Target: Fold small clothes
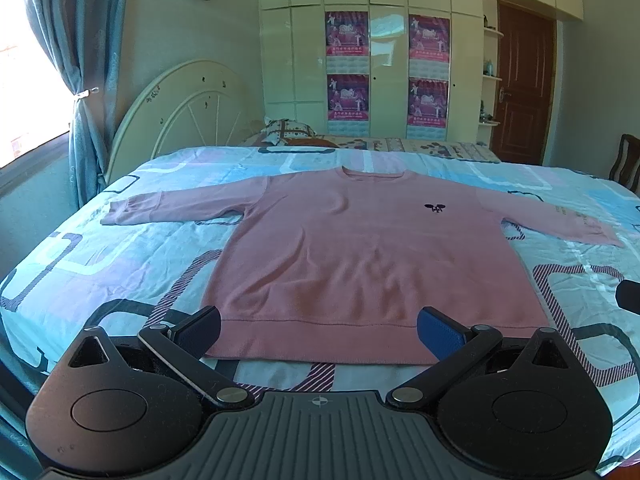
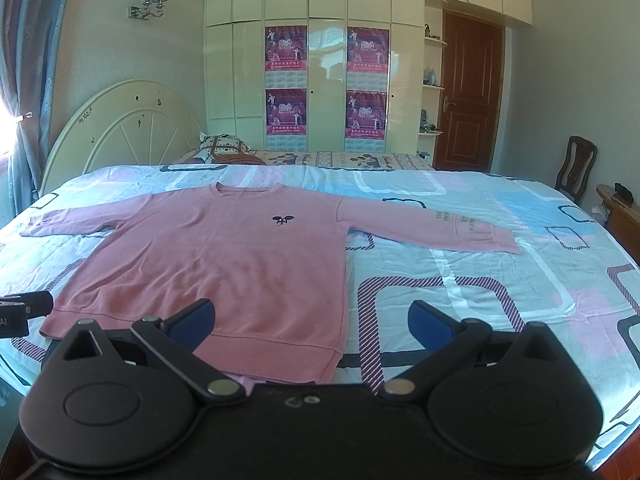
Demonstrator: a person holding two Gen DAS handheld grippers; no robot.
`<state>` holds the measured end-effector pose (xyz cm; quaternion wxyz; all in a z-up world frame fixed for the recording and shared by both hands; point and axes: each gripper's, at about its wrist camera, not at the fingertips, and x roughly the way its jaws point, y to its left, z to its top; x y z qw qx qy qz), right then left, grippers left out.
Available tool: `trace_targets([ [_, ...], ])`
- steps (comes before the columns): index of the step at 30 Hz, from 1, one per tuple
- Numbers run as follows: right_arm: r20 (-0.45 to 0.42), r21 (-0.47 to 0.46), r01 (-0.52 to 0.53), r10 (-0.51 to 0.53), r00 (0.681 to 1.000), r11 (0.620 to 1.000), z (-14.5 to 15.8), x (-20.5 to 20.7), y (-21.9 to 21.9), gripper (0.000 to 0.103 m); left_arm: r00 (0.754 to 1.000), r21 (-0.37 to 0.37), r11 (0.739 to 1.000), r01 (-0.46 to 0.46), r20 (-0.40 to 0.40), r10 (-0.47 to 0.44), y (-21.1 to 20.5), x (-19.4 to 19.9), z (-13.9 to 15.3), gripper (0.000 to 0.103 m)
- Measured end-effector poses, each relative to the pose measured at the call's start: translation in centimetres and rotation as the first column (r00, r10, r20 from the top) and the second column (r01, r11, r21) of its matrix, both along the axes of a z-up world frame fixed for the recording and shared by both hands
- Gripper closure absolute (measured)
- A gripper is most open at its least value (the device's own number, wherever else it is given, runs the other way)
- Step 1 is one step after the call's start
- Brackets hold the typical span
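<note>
Bedspread (image 1: 120, 248) under flat pink sweater (image 1: 360, 252), both grippers seemingly hovering, jaws spread

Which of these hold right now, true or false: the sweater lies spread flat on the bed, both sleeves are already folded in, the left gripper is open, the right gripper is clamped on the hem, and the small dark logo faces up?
1. The sweater lies spread flat on the bed. True.
2. Both sleeves are folded in. False: each sleeve stretches out sideways.
3. The left gripper is open. True.
4. The right gripper is clamped on the hem. False: its fingers are spread wide and hold nothing.
5. The logo faces up. True.
</note>
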<state>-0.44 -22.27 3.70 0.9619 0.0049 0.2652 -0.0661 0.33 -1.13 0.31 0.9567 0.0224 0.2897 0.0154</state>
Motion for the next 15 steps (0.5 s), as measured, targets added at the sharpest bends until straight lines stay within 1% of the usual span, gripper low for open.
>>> trace_targets([
  [15,-0.005,-0.004,-0.009,0.009,1.0,1.0,-0.07,0.37,-0.22,0.0,1.0,0.007,1.0,-0.003,-0.001,0.003,-0.16,0.07,0.2,0.0],
])
